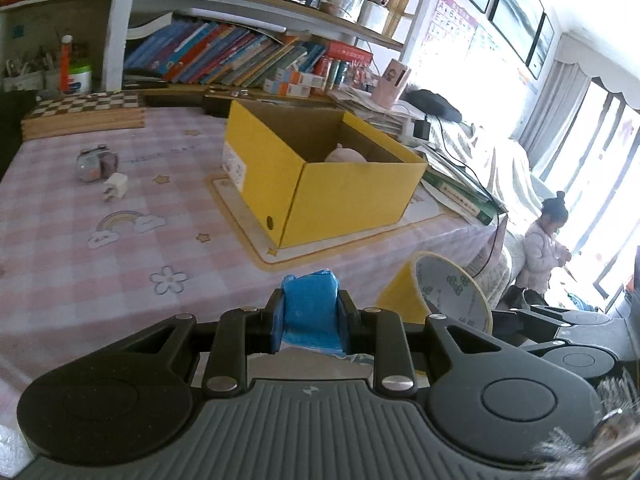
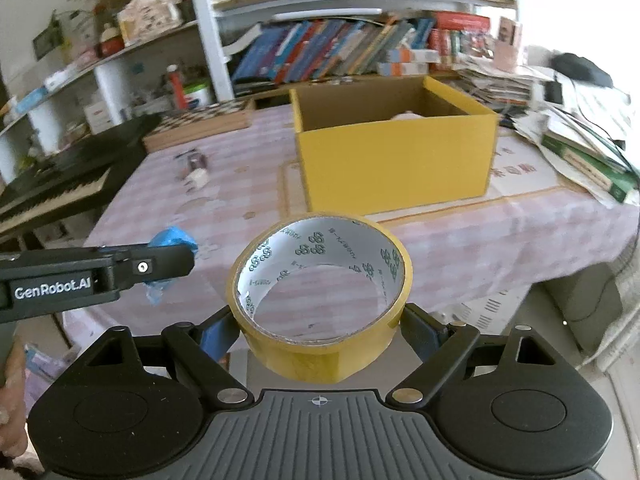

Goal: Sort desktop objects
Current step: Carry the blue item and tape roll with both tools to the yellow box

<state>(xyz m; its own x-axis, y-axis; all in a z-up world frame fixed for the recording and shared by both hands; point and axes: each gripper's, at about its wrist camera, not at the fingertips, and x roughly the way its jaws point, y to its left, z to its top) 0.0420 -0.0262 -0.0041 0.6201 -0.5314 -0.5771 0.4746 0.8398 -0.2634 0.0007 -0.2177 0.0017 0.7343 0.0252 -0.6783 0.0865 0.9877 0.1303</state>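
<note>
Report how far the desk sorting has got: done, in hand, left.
Done: one pale item already lies inside the yellow box. In hand: the left gripper is shut on a blue packet, and the right gripper clamps a roll of yellow tape; neither is over the box yet. Left: a white charger plug and a small grey gadget on the tablecloth.

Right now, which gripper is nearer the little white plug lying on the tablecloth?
Left. The left gripper, holding a blue packet, is on the white plug's side; the right gripper, holding the tape roll, sits further right.
</note>
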